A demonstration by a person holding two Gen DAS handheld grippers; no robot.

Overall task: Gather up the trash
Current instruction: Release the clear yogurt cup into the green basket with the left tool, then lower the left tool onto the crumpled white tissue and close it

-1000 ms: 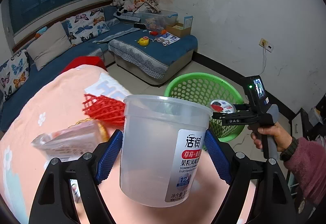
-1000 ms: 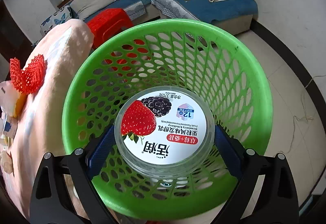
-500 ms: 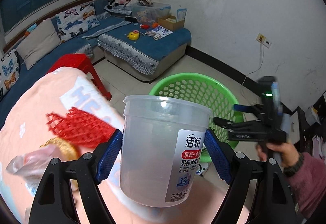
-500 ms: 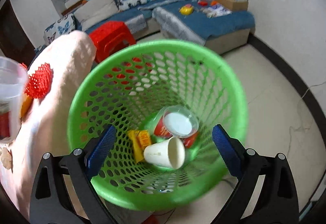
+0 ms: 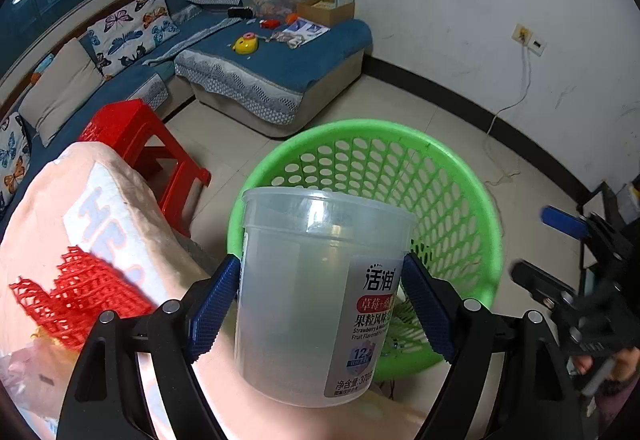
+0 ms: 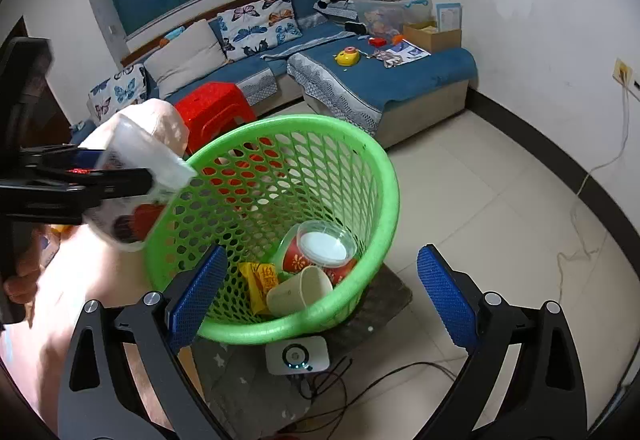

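Far left: red mesh netting (image 5: 76, 296) lying on the pink cloth-covered table (image 5: 80, 207).

Left: your left gripper (image 5: 320, 304), blue pads clamped on both sides of the clear yogurt tub (image 5: 316, 296). The tub is upright and lidless, held just at the near rim of the green basket (image 5: 460, 199).

Centre: the green basket on the floor beside the table. Inside it, seen from your right wrist: tub lid (image 6: 326, 244) resting on a red cup (image 6: 296, 260), a cream paper cup (image 6: 300, 290) on its side, a yellow wrapper (image 6: 260, 280).

Right: your right gripper (image 6: 320, 300), jaws standing wide apart and holding nothing, above the basket's near rim.
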